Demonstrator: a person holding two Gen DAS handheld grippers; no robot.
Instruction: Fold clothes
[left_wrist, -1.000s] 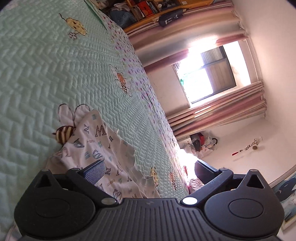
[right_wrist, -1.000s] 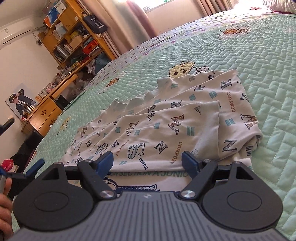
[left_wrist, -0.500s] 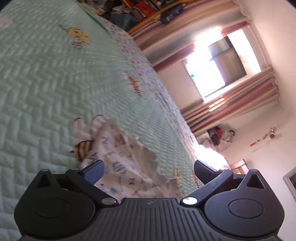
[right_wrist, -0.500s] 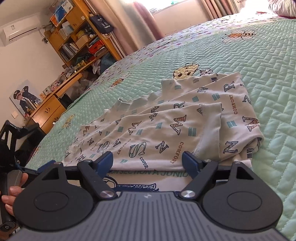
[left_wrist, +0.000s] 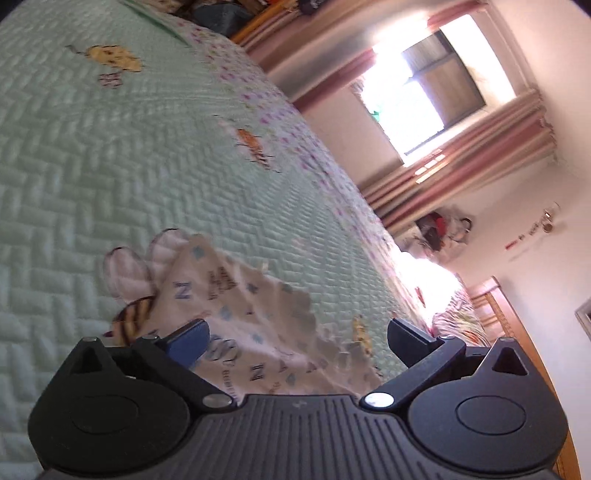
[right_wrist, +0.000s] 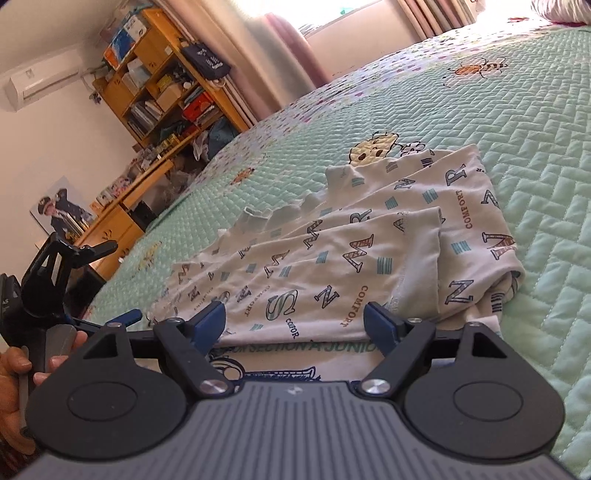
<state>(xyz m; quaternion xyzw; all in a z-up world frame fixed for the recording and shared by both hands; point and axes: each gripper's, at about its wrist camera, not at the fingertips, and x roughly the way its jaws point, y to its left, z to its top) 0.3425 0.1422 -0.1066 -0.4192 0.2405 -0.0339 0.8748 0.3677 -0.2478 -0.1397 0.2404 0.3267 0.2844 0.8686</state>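
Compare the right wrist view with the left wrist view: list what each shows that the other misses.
Only the right wrist view shows the wooden bookshelf, the air conditioner, the left gripper in a hand, and the right gripper, open over the garment's near edge.

Only the left wrist view shows the window with striped curtains.

Both show the letter-print garment on the green quilted bedspread.
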